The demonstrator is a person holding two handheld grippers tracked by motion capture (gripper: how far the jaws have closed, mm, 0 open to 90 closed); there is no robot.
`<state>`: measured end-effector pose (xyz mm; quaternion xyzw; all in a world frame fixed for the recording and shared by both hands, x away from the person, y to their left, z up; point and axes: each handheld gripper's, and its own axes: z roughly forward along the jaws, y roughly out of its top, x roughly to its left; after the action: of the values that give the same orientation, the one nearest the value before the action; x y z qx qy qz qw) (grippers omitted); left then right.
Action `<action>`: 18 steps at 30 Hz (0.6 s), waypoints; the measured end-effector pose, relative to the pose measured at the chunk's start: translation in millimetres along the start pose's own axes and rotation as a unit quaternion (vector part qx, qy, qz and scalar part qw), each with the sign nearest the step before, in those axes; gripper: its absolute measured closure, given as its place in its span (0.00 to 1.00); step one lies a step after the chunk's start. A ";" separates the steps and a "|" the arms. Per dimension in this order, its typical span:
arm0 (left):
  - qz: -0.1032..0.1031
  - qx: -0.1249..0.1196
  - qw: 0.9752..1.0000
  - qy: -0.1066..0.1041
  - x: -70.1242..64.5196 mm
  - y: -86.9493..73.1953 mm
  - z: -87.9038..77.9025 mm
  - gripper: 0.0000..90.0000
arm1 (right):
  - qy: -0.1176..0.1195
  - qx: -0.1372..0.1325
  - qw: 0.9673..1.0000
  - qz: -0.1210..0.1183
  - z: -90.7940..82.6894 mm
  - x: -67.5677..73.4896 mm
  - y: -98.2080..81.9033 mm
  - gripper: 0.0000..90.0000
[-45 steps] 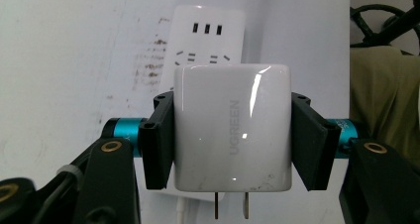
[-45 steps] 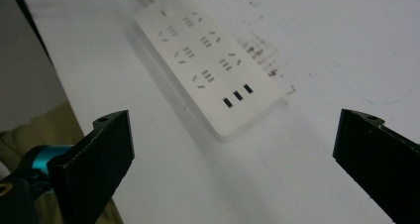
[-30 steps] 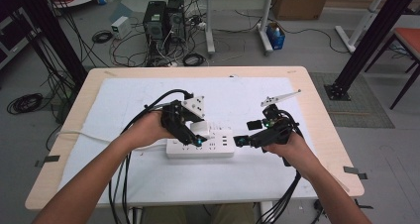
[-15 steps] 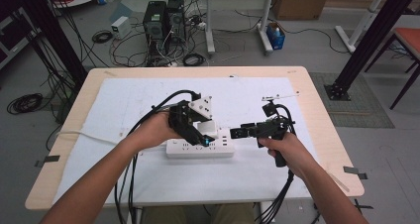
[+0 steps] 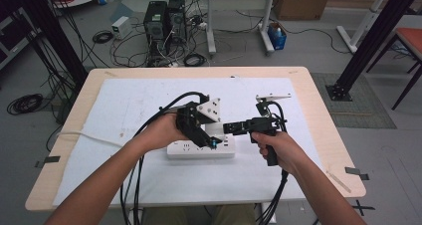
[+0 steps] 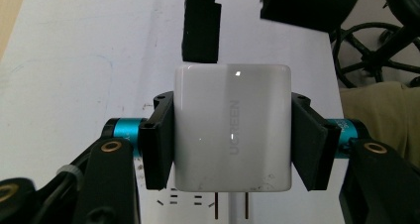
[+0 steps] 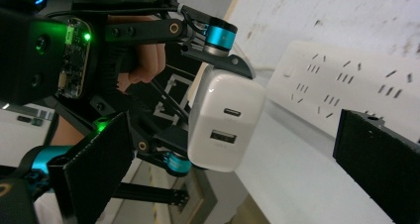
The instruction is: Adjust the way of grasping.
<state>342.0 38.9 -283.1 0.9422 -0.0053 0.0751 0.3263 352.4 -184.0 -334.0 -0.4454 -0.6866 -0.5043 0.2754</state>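
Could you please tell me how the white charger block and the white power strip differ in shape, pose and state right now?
The charger is a compact, rounded block; the power strip is a long, flat bar. The charger is clamped between the left gripper's jaws, prongs pointing down at the strip, while the power strip lies flat on the table, held by neither gripper. The charger's end face carries two ports; the power strip's top has rows of socket slots. Both are white plastic.
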 end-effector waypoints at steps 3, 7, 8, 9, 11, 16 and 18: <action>-0.002 -0.004 1.000 0.002 -0.4 1.5 1.1 0.47 | 0.000 0.001 1.000 0.014 3.9 -0.9 0.8 0.02; 0.004 -0.005 1.000 0.001 -0.3 5.2 2.8 0.47 | 0.012 0.001 1.000 0.028 7.6 -2.6 1.7 0.05; 0.005 -0.004 1.000 0.001 -0.5 6.4 3.5 0.47 | 0.015 0.000 0.999 0.031 9.1 -2.9 1.7 0.05; 0.006 -0.005 1.000 0.001 -0.8 7.0 4.2 0.47 | 0.015 0.001 0.999 0.034 10.4 -3.0 1.9 0.05; 0.007 -0.006 1.000 0.002 -1.1 8.5 5.2 0.47 | 0.014 0.002 0.999 0.037 12.2 -3.6 2.0 0.06; 0.006 -0.005 1.000 0.004 -2.1 8.8 6.2 0.47 | 0.036 -0.002 0.998 0.055 12.9 -7.8 0.3 0.21; 0.010 -0.006 1.000 0.007 -2.1 9.3 6.4 0.47 | 0.033 0.000 0.998 0.057 13.2 -8.4 0.5 0.23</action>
<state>340.2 27.6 -282.7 0.9396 -0.0128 0.0845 0.3314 357.5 -174.4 -345.2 -0.4665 -0.6505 -0.5029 0.3261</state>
